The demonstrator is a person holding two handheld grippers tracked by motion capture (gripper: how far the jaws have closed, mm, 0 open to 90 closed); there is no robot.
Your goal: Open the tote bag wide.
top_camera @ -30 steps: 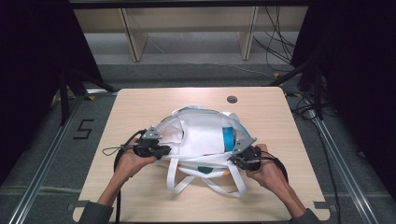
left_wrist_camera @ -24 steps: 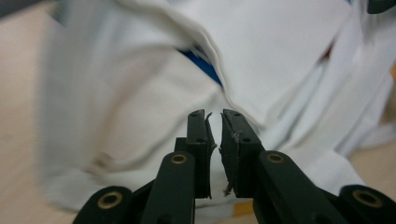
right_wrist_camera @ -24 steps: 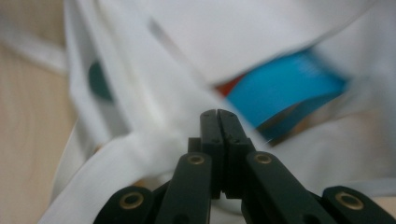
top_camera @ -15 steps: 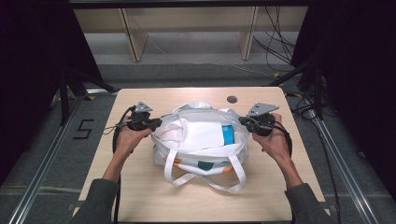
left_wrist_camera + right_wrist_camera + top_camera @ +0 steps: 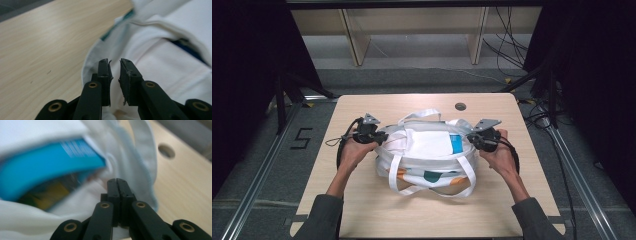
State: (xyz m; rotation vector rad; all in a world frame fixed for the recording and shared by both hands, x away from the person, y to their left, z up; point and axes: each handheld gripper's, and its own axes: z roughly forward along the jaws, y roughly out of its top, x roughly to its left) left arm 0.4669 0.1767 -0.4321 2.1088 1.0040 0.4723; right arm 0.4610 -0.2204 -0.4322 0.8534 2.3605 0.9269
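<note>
Your hands have swung from the near edge of the tote bag (image 5: 427, 155) out to its two ends, so you now have the opening from both sides rather than from the handles. Looks to me like you're spreading the mouth to get at what's inside.

Left gripper (image 5: 115, 75): the jaws have just been opening and now stand a little apart. White cloth shows in the gap and just past the tips, but the pads don't seem to press on it, so I'd call that side let go.

Right gripper (image 5: 117, 185): the jaws are together, tips right against the bag's rim cloth. Can't tell if any fabric is actually pinched between them.

The bag sits mid-desk (image 5: 362, 210) between your two grippers, slumped and soft. It's white with teal and orange patches and long white strap handles (image 5: 432, 187) trailing toward you. Just beyond the right jaws there's a blue and white box (image 5: 47, 162) lying in the open mouth. A white flat packet (image 5: 429, 142) lies on top of it.
</note>
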